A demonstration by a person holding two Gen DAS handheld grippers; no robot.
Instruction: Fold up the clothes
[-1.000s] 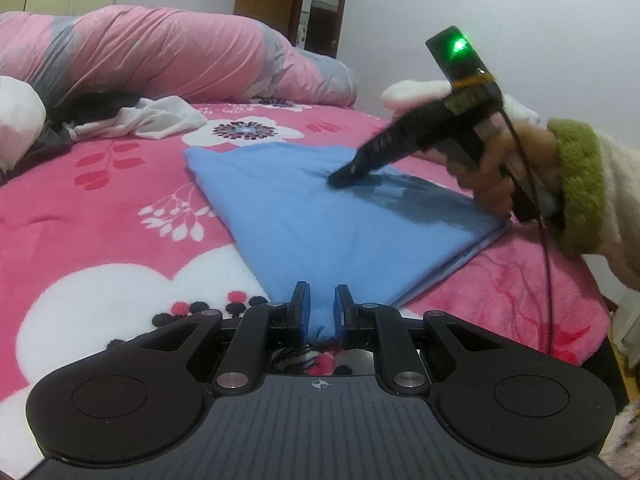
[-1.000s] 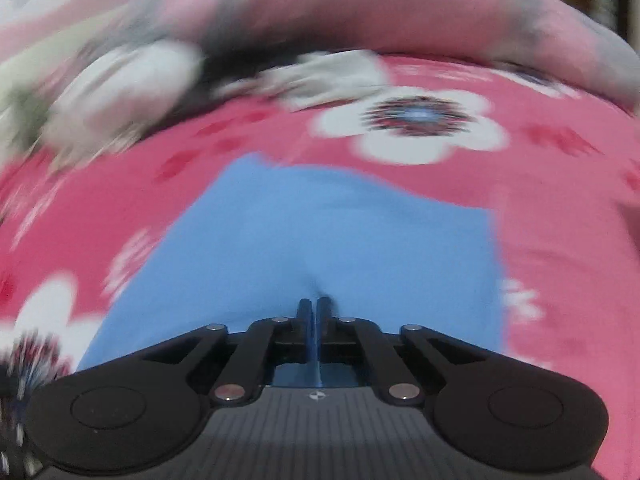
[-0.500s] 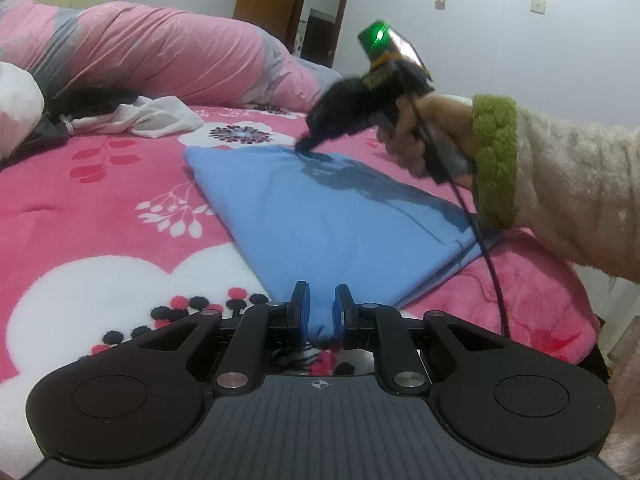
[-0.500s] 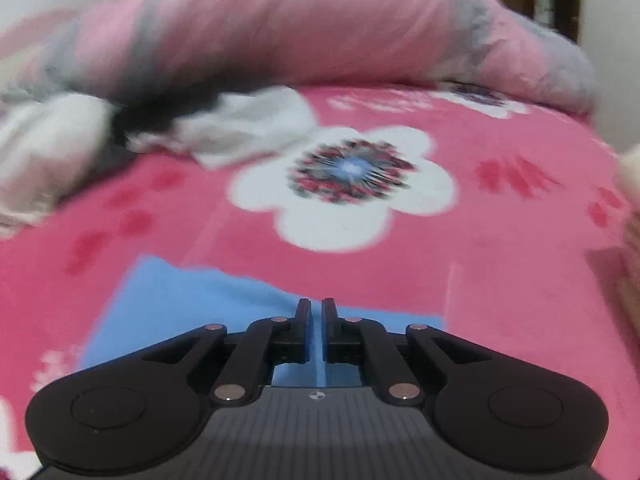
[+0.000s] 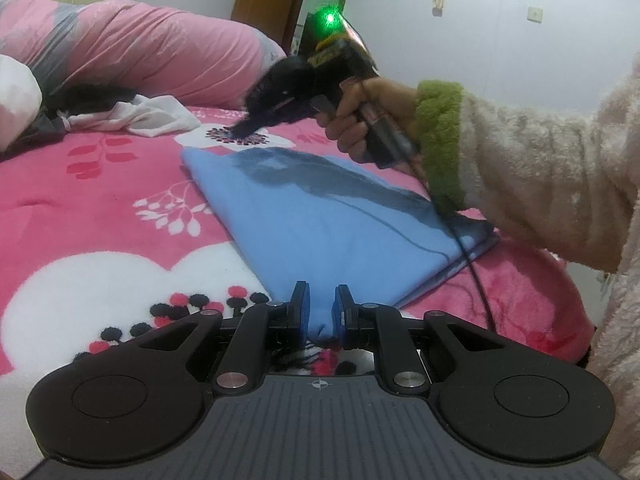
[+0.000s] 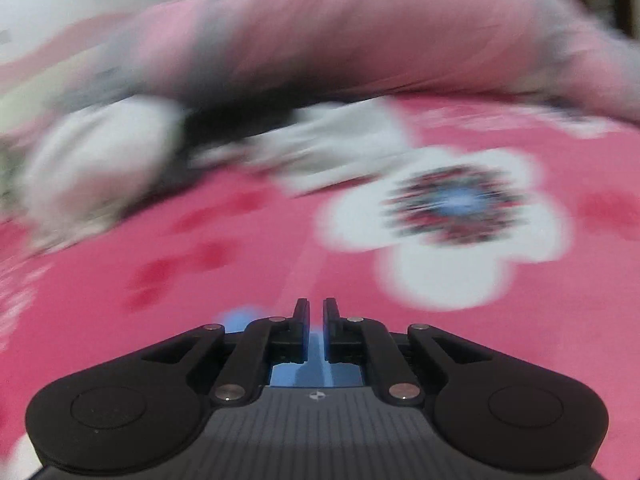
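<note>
The pink floral fleece blanket (image 5: 80, 208) bears the folded light-blue cloth (image 5: 320, 216), long axis running away from the left gripper (image 5: 320, 312), clamped on its near corner. The right gripper (image 6: 316, 320), nearly closed, seemingly empty, hovers past the far edge.

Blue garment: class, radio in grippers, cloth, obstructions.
Left gripper shut on blue garment corner. Right gripper shut, empty, above far edge. Garment folded flat on pink blanket. White cloth beyond, clear.
</note>
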